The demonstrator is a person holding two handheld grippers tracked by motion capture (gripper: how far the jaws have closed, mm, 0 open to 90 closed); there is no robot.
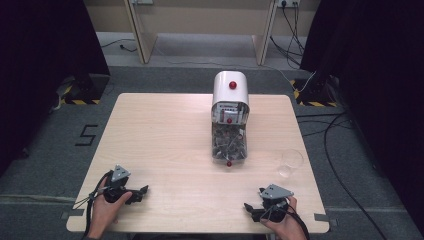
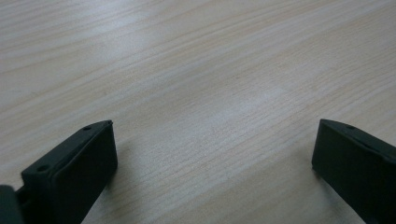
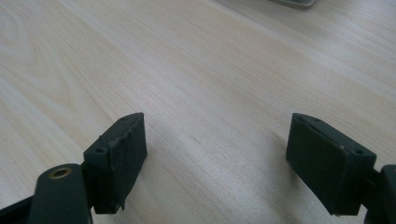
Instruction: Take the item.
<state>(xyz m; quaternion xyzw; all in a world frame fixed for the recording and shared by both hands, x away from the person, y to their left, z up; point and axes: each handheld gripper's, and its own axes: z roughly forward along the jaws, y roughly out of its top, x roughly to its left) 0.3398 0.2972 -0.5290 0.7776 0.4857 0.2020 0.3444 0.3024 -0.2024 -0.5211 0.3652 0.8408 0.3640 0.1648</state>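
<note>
Your left gripper [image 1: 144, 190] and right gripper [image 1: 248, 207] sat released on the table [image 1: 165, 140]; the dispenser's [image 1: 229, 117] dark contents were hard to make out, cup [image 1: 290, 162] nearby

Lighting: even, overhead, moderately bright on the table [image 1: 165, 145]; soft sheen patches on the wood in the left gripper view, strongest toward 11 o'clock. Surroundings: dark curtains [image 1: 45, 45] at 9 and 3 o'clock lose all detail in black. Shadows: soft and short, pooled directly beneath the left gripper [image 2: 212, 154] and right gripper [image 3: 215, 154]. Glare: small highlight on the white dispenser [image 1: 230, 87]; the clear cup [image 1: 290, 162] nearly washes out against the tabletop. Sharpness: high view slightly soft overall; both gripper views show crisp wood grain mid-frame, softening toward 12 o'clock. Distortion: mild bowing at the high view's edges.
</note>
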